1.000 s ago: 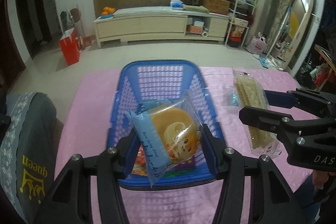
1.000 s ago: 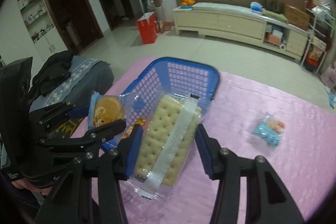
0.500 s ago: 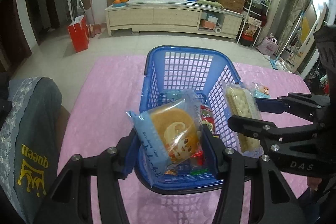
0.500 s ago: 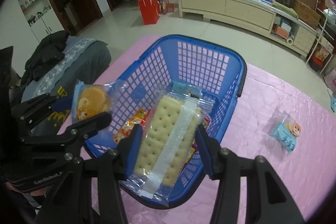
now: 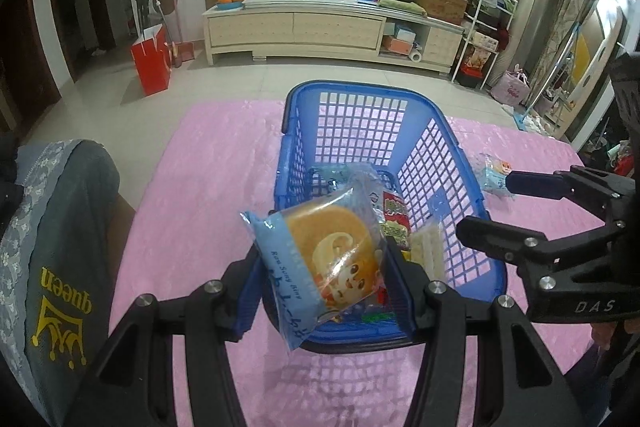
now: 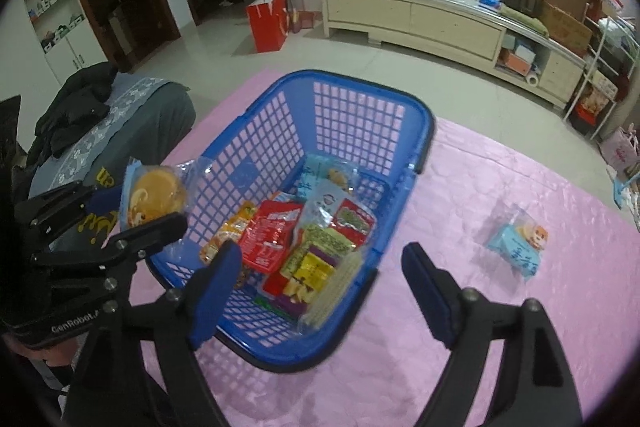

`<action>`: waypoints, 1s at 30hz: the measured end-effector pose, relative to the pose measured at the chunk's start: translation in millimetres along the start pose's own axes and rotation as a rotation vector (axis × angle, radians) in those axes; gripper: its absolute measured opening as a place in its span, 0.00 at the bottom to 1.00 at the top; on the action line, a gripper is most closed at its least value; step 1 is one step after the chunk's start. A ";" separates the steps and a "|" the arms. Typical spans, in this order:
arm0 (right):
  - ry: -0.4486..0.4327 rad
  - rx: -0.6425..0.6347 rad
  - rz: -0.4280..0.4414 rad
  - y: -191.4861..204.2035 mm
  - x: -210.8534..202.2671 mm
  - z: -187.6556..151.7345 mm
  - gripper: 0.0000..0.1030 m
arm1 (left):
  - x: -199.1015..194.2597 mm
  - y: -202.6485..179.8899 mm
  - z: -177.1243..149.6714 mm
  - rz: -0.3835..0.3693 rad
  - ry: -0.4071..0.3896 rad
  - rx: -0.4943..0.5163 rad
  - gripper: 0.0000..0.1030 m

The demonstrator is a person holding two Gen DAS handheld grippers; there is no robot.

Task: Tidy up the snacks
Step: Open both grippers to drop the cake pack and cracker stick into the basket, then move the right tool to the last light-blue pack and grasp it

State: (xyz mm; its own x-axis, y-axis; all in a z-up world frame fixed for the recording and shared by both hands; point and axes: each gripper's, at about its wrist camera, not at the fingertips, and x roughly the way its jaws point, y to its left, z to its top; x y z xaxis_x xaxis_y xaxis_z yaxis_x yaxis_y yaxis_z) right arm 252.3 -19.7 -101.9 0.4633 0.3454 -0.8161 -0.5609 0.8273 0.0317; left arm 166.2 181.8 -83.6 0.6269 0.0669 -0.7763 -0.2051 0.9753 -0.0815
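Surface: table under a pink cloth point(image 6: 500, 307), filling the lower half of both views.
Basket point(image 6: 420, 147): blue, slatted, standing on the cloth at frame centre.
Packet point(image 6: 518, 243): pale blue snack packet lying flat on the cloth, right of centre in the right wrist view, well apart from the basket; in the left wrist view point(image 5: 494, 175) at middle right.

Blue plastic lattice basket point(image 6: 416, 131), glossy clear-film snack pkts point(image 6: 272, 239), shiny pink tablecloth point(image 6: 500, 307) w/ embossed texture.
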 end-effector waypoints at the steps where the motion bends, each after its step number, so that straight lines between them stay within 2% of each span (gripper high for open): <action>1: -0.002 0.004 -0.004 -2.3 -1.3 -1.3 0.84 | -0.1 -1.3 0.2 -0.006 -0.001 0.004 0.51; 5: -0.010 0.037 -0.023 -18.8 -7.5 -7.0 0.86 | 1.5 -11.9 1.4 -0.023 0.001 0.023 0.51; 7: -0.014 0.055 -0.027 -26.8 -9.5 -9.8 0.93 | 4.9 -18.9 1.9 -0.035 0.010 0.034 0.51; 18: -0.037 0.111 -0.041 -66.9 -16.1 -23.9 0.93 | 28.5 -56.2 6.1 -0.072 0.056 0.073 0.52; 21: -0.035 0.133 -0.035 -74.6 -16.8 -26.2 0.93 | 37.0 -63.8 8.2 -0.063 0.077 0.095 0.60; 23: -0.037 0.144 -0.027 -79.1 -19.2 -28.4 0.93 | 39.5 -67.3 9.1 -0.051 0.079 0.107 0.61; 25: -0.040 0.156 -0.011 -82.5 -23.1 -30.1 0.93 | 40.0 -70.6 10.2 -0.055 0.083 0.114 0.68; 30: -0.066 0.156 -0.021 -87.7 -41.1 -33.8 0.93 | 30.9 -79.3 10.4 -0.050 0.074 0.123 0.68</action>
State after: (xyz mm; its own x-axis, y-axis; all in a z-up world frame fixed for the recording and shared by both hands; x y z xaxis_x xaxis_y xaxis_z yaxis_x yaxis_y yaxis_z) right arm 259.2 -121.5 -90.6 0.5209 0.3518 -0.7778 -0.4398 0.8915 0.1086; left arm 209.7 108.8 -94.6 0.5764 0.0061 -0.8172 -0.0786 0.9957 -0.0481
